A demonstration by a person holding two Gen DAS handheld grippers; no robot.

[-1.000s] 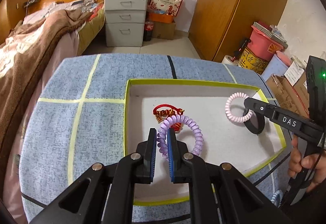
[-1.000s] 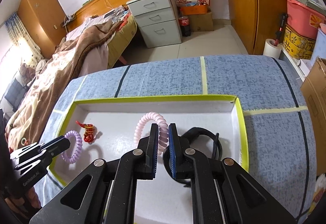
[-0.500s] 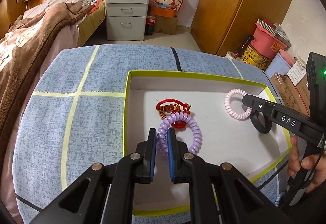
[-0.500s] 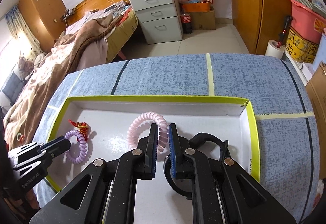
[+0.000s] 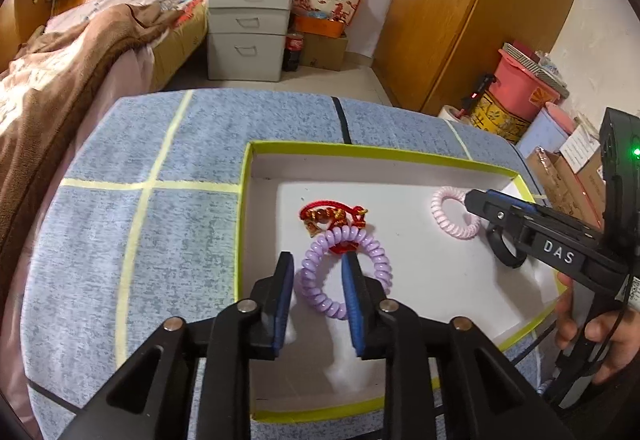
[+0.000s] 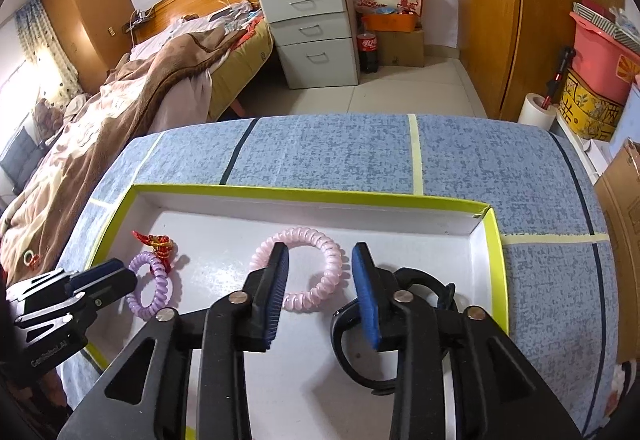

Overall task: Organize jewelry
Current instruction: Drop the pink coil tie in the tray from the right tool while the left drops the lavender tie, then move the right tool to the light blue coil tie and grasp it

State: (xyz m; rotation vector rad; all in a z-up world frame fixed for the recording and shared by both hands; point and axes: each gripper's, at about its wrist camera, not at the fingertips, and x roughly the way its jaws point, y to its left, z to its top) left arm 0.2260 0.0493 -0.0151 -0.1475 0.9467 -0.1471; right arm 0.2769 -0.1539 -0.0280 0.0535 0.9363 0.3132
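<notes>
A white tray with a yellow-green rim lies on the blue table. My left gripper hangs low over it. Its jaws are opening, and the left arc of the purple coil bracelet lies loose between them, partly over a red charm bracelet. My right gripper is opening too, astride the right part of the pink coil bracelet, which rests on the tray floor. A black band lies under the right finger. Each view shows the other gripper and its coil.
A person's hand grips the right tool's handle at the tray's right edge. The blue cloth carries yellow and black tape lines. Beyond the table are a bed, a grey drawer unit, a wardrobe and stacked boxes.
Both grippers were shut on their coils and now stand apart from them. The purple and pink coils have dropped flat onto the tray floor.
</notes>
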